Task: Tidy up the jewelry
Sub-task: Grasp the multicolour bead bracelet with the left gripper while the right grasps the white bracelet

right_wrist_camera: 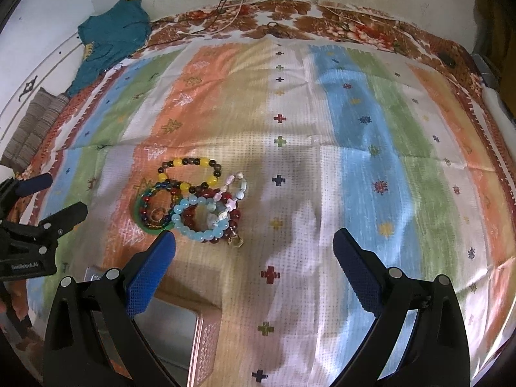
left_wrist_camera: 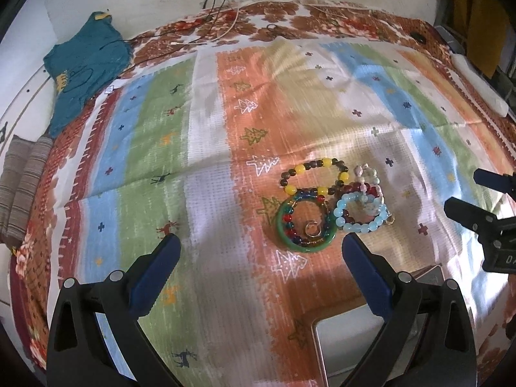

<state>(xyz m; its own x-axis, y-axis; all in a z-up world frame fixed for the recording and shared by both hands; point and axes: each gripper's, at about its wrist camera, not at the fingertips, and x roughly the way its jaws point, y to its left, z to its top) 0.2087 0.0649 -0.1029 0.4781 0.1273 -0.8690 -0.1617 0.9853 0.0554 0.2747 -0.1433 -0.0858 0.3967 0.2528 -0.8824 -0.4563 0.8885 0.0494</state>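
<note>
Both my tongs, left point(left_wrist_camera: 261, 248) and right point(right_wrist_camera: 254, 242), hang wide open and empty, since the bracelet pile point(left_wrist_camera: 325, 206) isn't sorted into the box point(right_wrist_camera: 180, 332) yet.

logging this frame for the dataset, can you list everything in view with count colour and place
yellow-and-brown bead bracelet: 1, far side of pile
green bangle: 1, left of pile
multicolour bead bracelet: 1, inside bangle
light blue bead bracelet: 1, near side
dark red bead bracelet: 1, under blue one
pastel charm bracelet: 1, right of pile
box: 1, pinkish, near edge
striped cloth: 1, under everything
teal garment: 1, far left
left gripper: open
right gripper: open
</note>
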